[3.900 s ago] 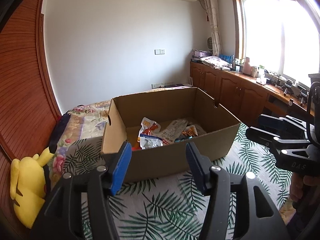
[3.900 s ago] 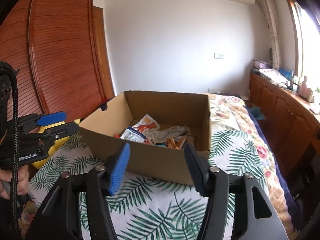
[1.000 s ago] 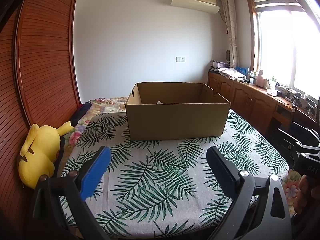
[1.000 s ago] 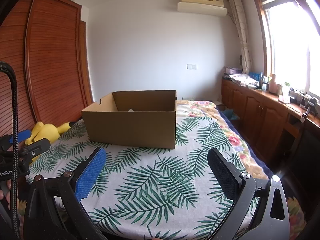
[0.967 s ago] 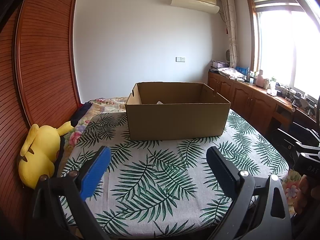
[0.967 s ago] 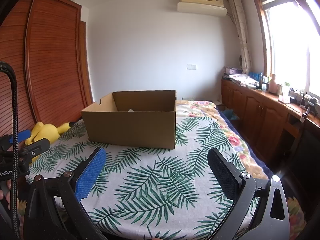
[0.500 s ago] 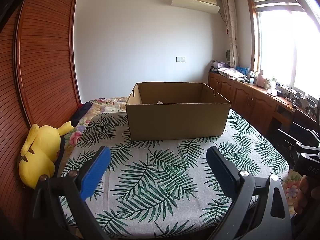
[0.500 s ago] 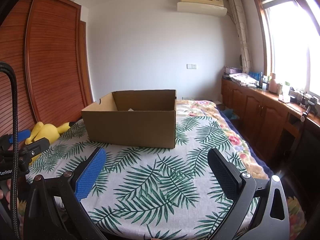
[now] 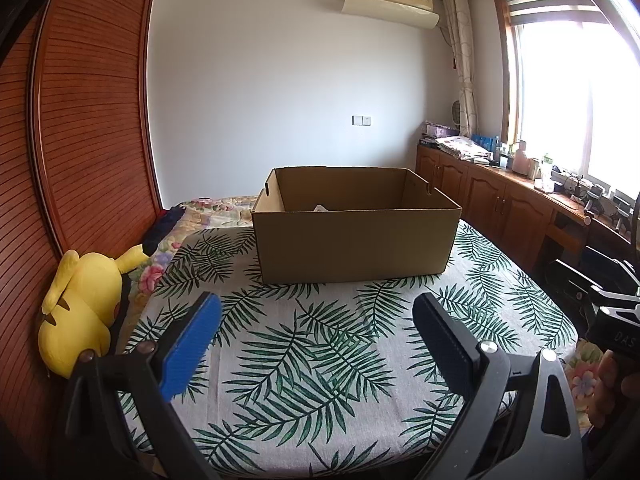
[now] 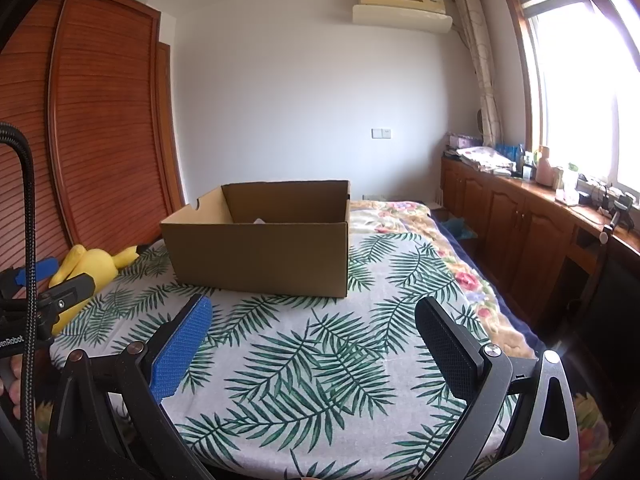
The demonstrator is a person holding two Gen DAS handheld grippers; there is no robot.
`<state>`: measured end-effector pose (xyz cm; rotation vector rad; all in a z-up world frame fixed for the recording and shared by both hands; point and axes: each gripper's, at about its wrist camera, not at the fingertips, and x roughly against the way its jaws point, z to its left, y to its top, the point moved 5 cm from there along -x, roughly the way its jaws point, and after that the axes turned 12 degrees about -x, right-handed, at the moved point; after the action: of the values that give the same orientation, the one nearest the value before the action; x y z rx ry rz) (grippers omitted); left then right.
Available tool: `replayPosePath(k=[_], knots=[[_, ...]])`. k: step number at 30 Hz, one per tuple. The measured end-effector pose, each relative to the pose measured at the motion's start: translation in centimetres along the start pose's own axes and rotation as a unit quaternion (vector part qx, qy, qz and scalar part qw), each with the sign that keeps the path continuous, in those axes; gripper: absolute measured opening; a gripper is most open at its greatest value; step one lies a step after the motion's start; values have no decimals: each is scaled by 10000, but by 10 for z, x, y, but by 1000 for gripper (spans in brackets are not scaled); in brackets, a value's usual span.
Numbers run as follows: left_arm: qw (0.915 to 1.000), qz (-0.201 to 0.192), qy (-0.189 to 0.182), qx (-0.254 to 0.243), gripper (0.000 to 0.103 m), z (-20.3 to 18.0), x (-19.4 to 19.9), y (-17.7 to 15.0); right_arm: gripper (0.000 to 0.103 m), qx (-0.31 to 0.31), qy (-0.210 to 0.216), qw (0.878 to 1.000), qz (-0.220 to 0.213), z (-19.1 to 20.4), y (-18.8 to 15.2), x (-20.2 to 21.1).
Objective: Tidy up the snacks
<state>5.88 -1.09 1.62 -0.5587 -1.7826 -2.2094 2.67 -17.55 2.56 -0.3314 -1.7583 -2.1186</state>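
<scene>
Snacks: one pale corner [image 9: 320, 208] showing inside cardboard box [image 9: 352, 240]
Box position: straight ahead of my left gripper [image 9: 316, 330], well apart
Right gripper [image 10: 312, 330]: box ahead-left
Both grippers: spread wide, empty

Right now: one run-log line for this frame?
left gripper: open, empty | right gripper: open, empty | cardboard box: upright on leaf-print cloth, untouched

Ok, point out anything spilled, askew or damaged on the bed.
Nothing stands out. The brown cardboard box sits upright on the palm-leaf bedspread, with no snacks spilled around it. The yellow plush toy lies slumped at the bed's edge.
</scene>
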Motion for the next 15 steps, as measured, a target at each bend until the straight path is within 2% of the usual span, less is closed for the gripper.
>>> replayPosePath(k=[15], knots=[[10000, 31, 1, -1, 97, 0, -1, 1, 103, -7, -11, 10000, 1, -2, 0, 0]])
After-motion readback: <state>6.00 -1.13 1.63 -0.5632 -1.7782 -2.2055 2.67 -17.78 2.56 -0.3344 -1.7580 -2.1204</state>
